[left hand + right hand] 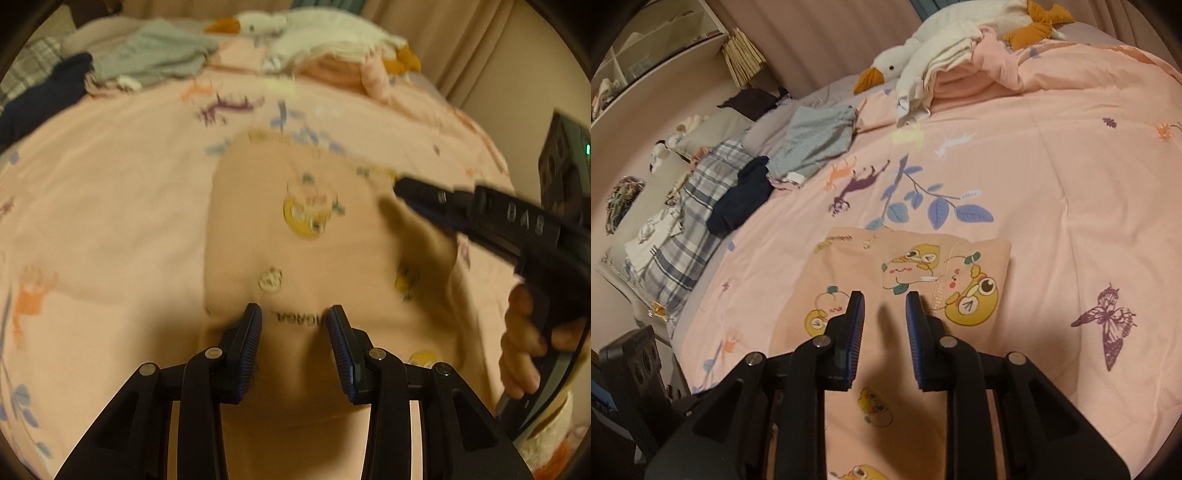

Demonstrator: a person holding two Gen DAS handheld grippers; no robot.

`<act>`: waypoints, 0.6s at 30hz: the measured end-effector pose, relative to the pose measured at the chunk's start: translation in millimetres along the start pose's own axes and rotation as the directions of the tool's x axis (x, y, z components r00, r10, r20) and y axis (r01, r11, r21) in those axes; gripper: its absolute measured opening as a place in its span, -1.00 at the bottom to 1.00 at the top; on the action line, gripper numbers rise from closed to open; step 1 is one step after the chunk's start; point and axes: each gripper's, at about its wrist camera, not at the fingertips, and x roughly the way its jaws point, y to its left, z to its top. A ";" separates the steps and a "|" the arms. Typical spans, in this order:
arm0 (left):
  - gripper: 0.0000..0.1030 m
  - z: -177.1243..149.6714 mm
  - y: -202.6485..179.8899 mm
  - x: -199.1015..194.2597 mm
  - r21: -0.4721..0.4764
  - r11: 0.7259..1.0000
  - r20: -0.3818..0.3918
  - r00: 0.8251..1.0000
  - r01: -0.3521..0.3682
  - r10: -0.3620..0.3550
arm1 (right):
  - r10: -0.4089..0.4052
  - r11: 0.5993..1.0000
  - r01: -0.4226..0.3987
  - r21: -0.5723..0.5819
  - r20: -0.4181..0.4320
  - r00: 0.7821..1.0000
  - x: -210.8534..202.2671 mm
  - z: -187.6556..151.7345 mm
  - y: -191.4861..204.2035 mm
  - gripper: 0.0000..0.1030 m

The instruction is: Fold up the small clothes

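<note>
A small peach garment [295, 240] with yellow cartoon prints lies flat on the pink bedspread [110, 206]. It also shows in the right wrist view [908, 273], folded with a straight far edge. My left gripper [293, 314] is open, its fingers just above the garment's near part. My right gripper [884, 299] is open and empty over the garment's middle. In the left wrist view the right gripper [402, 186] reaches in from the right over the garment's right edge, held by a hand [524, 332].
A pile of clothes lies at the far left: a grey garment [816, 140], a dark navy one [742, 195] and a plaid pillow [690, 206]. A white plush goose [945, 37] and folded pink clothes [971, 77] lie at the bed's far side. Shelves [657, 48] stand left.
</note>
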 end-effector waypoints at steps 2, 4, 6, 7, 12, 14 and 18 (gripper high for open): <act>-0.23 -1.9 -0.9 4.1 0.013 1.000 -0.015 1.000 -0.011 0.011 | -0.028 1.000 0.028 0.002 -0.007 1.000 7.4 -0.6 -3.1 -0.61; -0.23 -2.9 -4.2 3.3 0.036 0.999 -0.017 1.000 -0.022 0.022 | -0.060 0.998 0.060 0.003 -0.020 0.998 14.1 -1.6 -7.2 -0.62; -0.23 -3.4 -7.7 4.5 0.067 0.997 -0.020 0.999 -0.038 0.039 | -0.100 0.995 0.100 0.003 -0.032 0.994 20.1 -2.1 -11.5 -0.64; -0.23 -3.6 -8.4 5.9 0.073 0.996 -0.021 0.999 -0.043 0.045 | -0.119 0.993 0.119 0.002 -0.032 0.992 22.6 -2.4 -13.9 -0.64; -0.23 -2.8 -5.9 6.9 0.048 0.998 -0.036 0.999 -0.036 0.037 | -0.083 0.995 0.086 0.050 -0.046 0.995 27.3 -1.1 -28.9 -0.64; -0.23 -1.0 -4.0 8.6 0.047 0.998 -0.040 0.999 -0.029 0.031 | -0.060 0.996 0.064 0.069 -0.053 0.997 27.8 -1.1 -33.5 -0.64; -0.23 -0.4 -5.4 10.4 0.057 0.998 -0.038 0.999 -0.037 0.039 | -0.053 0.995 0.057 0.078 -0.053 0.997 28.9 -2.7 -34.5 -0.64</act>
